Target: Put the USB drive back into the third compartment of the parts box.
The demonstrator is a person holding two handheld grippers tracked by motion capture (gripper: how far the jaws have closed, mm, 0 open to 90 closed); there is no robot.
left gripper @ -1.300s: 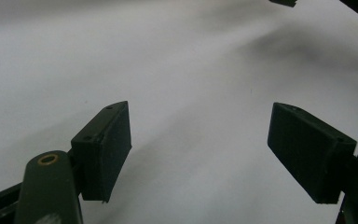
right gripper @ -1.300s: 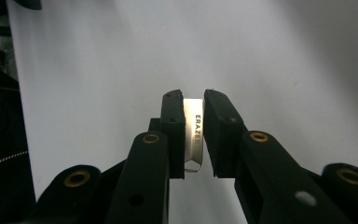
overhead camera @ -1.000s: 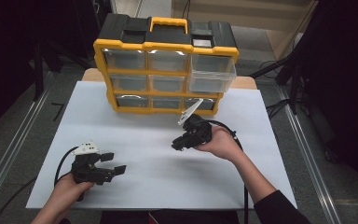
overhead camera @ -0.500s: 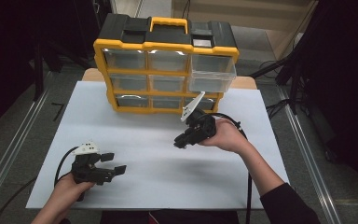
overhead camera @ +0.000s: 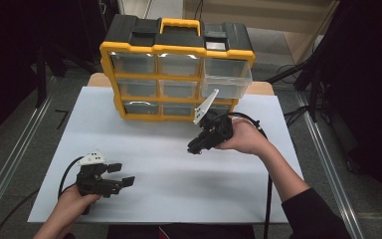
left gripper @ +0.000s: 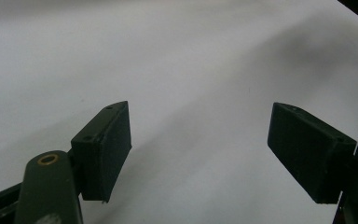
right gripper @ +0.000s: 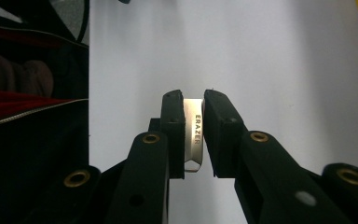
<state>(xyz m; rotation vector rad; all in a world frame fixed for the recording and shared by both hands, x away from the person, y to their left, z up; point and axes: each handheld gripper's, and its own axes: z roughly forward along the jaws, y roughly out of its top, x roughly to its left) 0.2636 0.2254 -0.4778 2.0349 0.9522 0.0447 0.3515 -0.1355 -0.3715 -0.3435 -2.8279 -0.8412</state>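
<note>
Right gripper view: white eraser (right gripper: 195, 135) clamped between jaws of right gripper (right gripper: 194, 133), frame centre, above white table (right gripper: 279, 60). Left gripper (left gripper: 200, 144) spread wide, nothing held. Risk judged: eraser slipped from pads if grip is loosened before open drawer (overhead camera: 226, 79) is reached.

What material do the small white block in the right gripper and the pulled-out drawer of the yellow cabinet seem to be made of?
The small white block clamped in the right gripper looks like matte rubber or vinyl: it bears the print "ERAZER", so probably an eraser. The pulled-out clear drawer appears to be glossy transparent plastic; the yellow cabinet frame shows through it.
</note>
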